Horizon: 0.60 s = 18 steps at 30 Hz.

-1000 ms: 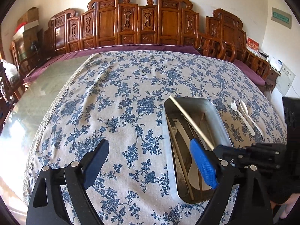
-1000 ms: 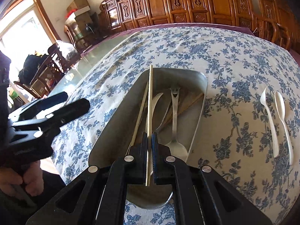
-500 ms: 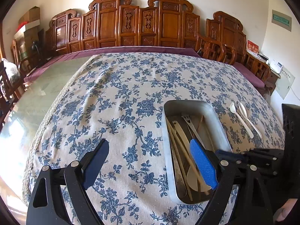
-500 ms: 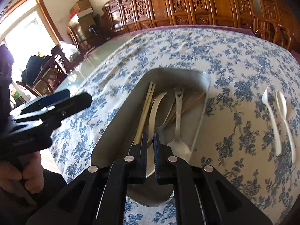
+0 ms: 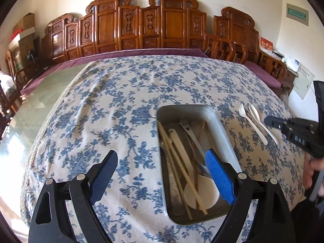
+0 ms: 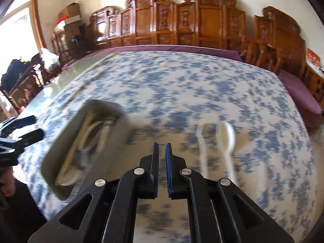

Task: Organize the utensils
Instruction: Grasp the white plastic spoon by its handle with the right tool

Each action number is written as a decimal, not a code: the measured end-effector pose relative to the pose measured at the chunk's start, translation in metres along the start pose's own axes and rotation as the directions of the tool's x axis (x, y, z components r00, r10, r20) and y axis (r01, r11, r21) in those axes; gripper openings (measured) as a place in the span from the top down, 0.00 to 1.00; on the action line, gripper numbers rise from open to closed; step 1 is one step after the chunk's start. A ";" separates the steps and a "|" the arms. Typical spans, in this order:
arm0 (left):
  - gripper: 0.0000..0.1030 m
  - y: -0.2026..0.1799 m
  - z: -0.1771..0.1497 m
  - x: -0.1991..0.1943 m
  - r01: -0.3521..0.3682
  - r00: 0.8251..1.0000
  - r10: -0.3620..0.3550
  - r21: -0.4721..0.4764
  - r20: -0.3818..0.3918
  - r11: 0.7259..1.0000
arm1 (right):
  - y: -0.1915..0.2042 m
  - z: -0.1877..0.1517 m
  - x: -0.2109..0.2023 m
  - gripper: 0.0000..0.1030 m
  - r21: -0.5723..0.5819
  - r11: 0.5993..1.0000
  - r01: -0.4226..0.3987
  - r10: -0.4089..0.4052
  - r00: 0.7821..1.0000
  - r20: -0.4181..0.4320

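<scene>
Right gripper [image 6: 161, 151]: black two-finger tool, blue ribbed pad on one finger; jaws opening, narrow gap only, nothing between them. Positioned over bare floral cloth, between the tray and the two white utensils. View blurred.

Left gripper [image 5: 162, 174]: black fingers, blue textured pads, spread wide, empty. Right finger overlapping the tray's near right portion in the left wrist view; left finger over cloth.

Rectangular grey metal tray [image 5: 220, 125]: resting on the cloth, near the table's front edge. Contents: pale wooden chopsticks [image 5: 178, 162] lying lengthwise, flat white spoon [image 5: 204, 192] with its bowl at the near end, metal fork [image 5: 189, 130] with tines toward the far end, further utensils beneath, not distinguishable.

White plastic fork [image 5: 252, 124] and white plastic spoon [image 5: 261, 122]: side by side on the cloth, right of the tray, outside it, apart from both grippers.

Blue-and-white floral tablecloth [image 5: 121, 101]: covering the table. Carved wooden chairs [image 5: 141, 26]: lined along the far wall.
</scene>
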<state>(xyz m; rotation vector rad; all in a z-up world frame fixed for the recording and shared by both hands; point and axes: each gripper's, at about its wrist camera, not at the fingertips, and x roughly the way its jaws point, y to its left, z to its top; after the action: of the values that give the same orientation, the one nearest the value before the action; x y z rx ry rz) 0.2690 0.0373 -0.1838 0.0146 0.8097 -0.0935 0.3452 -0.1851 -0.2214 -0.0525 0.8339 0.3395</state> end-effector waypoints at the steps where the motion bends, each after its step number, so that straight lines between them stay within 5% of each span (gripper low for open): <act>1: 0.18 -0.004 0.000 0.001 0.003 1.000 -0.003 0.006 -0.004 1.000 | -0.009 -0.001 0.002 0.86 0.006 1.000 0.012 -0.012 1.000 -0.003; 18: 0.18 -0.066 0.003 0.006 0.102 0.994 -0.099 0.057 -0.050 0.993 | -0.088 -0.027 0.055 0.82 0.036 0.994 0.106 -0.103 0.991 -0.085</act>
<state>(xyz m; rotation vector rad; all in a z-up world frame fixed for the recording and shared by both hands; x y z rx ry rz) 0.2694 -0.0286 -0.1849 0.0320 0.8549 -0.2131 0.3876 -0.2583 -0.2877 -0.0729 0.9165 0.2227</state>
